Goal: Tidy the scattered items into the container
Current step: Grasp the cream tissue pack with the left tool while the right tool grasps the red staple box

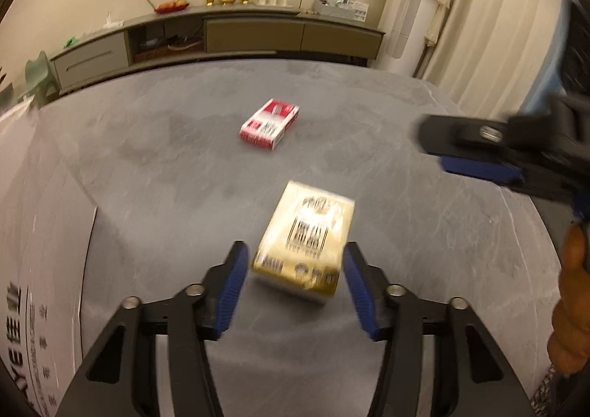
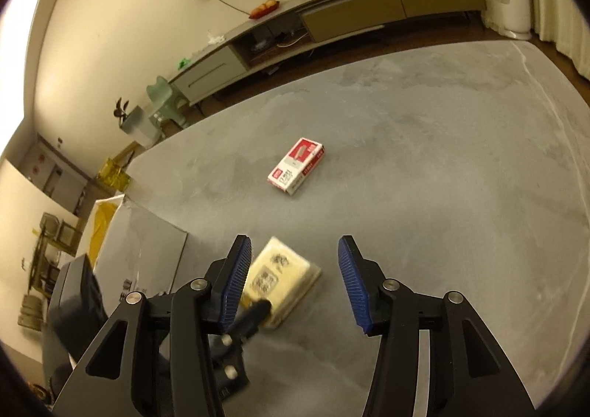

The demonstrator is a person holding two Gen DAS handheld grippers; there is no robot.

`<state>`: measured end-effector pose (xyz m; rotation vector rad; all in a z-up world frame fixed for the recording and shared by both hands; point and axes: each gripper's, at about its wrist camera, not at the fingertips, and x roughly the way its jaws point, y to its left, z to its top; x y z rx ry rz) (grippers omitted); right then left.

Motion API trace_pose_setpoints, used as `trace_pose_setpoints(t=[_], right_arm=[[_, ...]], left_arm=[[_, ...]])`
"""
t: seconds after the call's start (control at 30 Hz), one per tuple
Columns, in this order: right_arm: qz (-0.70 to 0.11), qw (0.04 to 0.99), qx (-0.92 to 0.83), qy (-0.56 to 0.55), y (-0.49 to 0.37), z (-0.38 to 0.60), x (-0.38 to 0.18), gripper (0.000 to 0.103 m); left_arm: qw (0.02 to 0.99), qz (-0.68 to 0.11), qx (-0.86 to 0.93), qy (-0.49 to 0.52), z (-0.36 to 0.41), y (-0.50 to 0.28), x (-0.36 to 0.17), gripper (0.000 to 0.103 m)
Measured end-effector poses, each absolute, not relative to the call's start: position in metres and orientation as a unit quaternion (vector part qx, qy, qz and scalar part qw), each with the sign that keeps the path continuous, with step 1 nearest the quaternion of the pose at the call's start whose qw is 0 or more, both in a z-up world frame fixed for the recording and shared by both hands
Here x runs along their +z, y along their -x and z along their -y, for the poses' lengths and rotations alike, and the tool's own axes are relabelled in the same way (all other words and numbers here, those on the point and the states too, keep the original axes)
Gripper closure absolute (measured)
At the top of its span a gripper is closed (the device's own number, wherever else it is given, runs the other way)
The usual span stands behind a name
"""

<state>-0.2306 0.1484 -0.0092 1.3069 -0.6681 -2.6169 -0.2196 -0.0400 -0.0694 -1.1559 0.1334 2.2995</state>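
- My left claw (image 1: 293, 282) is spread wide, its blue ribbed pads either side of the near end of the gold-and-cream printed cardboard box (image 1: 304, 243) lying flat on the grey stone-look tabletop (image 1: 147, 159). I cannot tell whether either pad touches it yet; the view is blurred.
- My right claw (image 2: 295, 282) is also spread and holds nothing; it hangs above the table, to the right of the gold box.
- The small red-and-white cardboard box (image 1: 270, 124) lies farther out on the table, well apart from the gold one and from both claws.
- Risks, as I judge them: the gold box sits skewed between my pads, so closing could twist it or squeeze it out forward. The box is wide for my opening, so a pad could catch its top edge and push it away.
- My two claws are near each other here; they could knock together.
- The container: a pale cardboard carton with printed lettering (image 1: 40, 251) stands at my left edge. Its inside is not visible, so I cannot say what it holds.
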Motion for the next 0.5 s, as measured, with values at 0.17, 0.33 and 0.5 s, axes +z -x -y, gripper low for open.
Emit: trace_pose_setpoints(t=[0.17,0.33,0.5], right_arm=[[0.202,0.066,-0.861,-0.463,0.287,-0.137,-0.021,0.05],[0.147,0.05,-0.859,-0.488,0.338,-0.12,-0.04,0.051],[0.116,0.028,-0.852,-0.51,0.377,-0.102,-0.062,0.051]], left_arm=[[0.29,-0.036,0.848,0.443,0.034,0.232,-0.079,0.048],[0.292,-0.002,0.838,0.461,0.048,0.231,-0.085,0.054],[0.294,0.008,0.835,0.464,0.058,0.225,-0.087,0.054]])
